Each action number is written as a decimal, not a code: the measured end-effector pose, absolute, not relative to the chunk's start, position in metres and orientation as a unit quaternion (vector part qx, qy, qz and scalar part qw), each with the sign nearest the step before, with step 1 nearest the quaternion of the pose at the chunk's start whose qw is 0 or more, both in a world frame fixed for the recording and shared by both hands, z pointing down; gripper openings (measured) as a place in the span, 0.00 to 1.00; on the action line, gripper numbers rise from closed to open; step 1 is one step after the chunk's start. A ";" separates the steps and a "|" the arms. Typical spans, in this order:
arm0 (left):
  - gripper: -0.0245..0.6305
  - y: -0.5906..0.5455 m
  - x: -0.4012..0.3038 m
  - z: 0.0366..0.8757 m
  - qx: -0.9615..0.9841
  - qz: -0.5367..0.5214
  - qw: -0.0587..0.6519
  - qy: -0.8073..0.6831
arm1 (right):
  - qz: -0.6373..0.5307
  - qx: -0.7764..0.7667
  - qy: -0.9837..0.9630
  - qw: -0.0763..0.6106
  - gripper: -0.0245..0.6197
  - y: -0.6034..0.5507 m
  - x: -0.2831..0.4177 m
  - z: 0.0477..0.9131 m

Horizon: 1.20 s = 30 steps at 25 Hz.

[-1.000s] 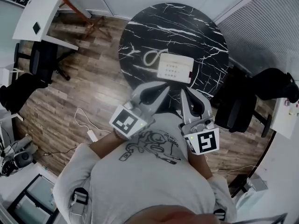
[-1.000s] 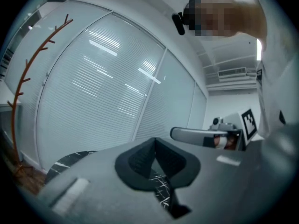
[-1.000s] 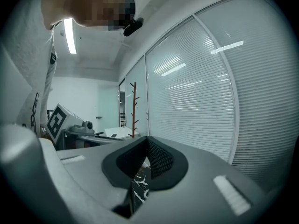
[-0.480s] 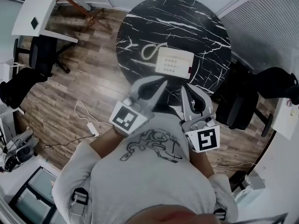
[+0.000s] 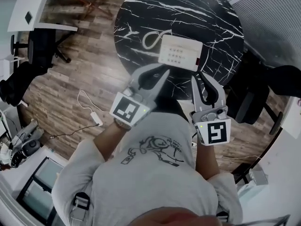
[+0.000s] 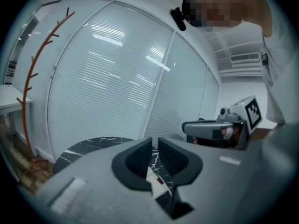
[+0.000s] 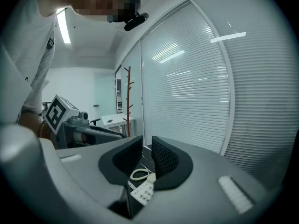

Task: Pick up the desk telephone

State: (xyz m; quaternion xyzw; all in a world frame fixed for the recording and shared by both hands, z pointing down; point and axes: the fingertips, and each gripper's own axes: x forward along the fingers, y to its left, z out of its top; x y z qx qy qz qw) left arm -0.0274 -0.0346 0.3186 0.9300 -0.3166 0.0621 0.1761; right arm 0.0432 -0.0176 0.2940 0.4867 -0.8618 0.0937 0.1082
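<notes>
round black marble-veined tabletop [image 5: 141, 13] fills the upper part of the head view, standing on wood-plank floor. white desk telephone [image 5: 180, 52] lies flat close to the table's near rim, its coiled white cord [image 5: 153, 38] looped just beside it on the left. nothing is lifted yet. left gripper [image 5: 164, 72] and right gripper [image 5: 200, 78] hover just short of the phone, jaws narrowly apart and opening, nothing between them. reaching in and clamping look still to come. bare tabletop lies beyond the phone; black office chair [image 5: 254, 102] crowds the right.
</notes>
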 end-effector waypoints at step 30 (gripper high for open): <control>0.43 -0.073 -0.019 0.609 0.876 0.184 0.271 -0.355 | 0.203 0.511 -0.816 0.181 0.55 -0.048 0.104 0.563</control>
